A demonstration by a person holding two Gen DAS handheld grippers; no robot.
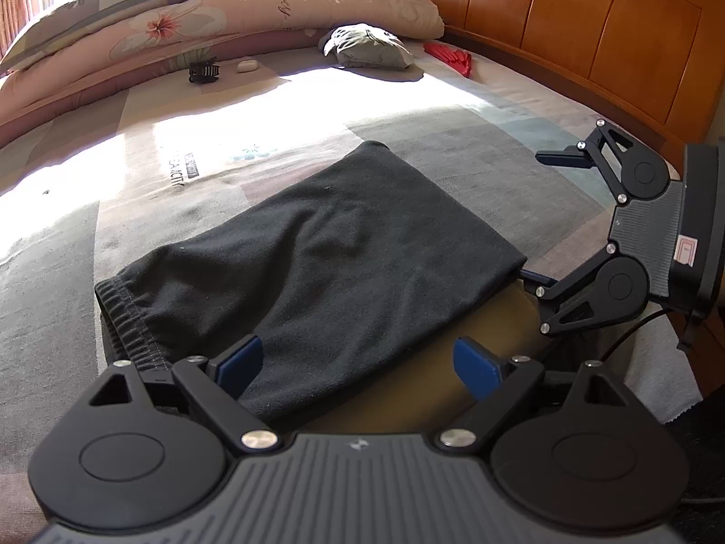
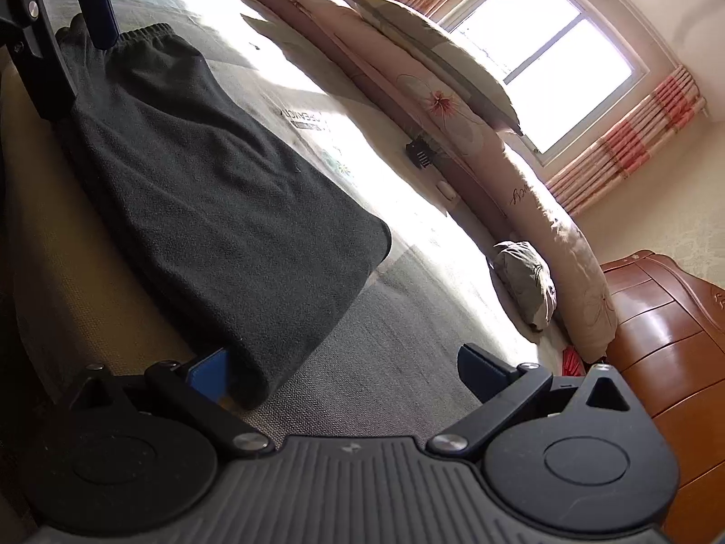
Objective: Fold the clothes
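Observation:
A dark grey garment (image 1: 312, 263) with an elastic waistband lies folded flat on the bed; it also shows in the right wrist view (image 2: 213, 190). My left gripper (image 1: 358, 367) is open at the garment's near edge, next to the waistband end, its left pad touching the cloth. My right gripper (image 2: 344, 371) is open at the garment's other end, its left pad against the folded corner. The right gripper also shows in the left wrist view (image 1: 543, 217), open beside the garment's right corner.
The bed sheet (image 1: 453, 145) is grey and patterned, with a bright sun patch. A floral quilt and pillow (image 1: 226, 13), a grey bundle (image 1: 371, 47), a black hair clip (image 1: 204, 72), a small white object (image 1: 247, 65) and a red item (image 1: 448, 56) lie far off. A wooden headboard (image 1: 589, 36) bounds the right.

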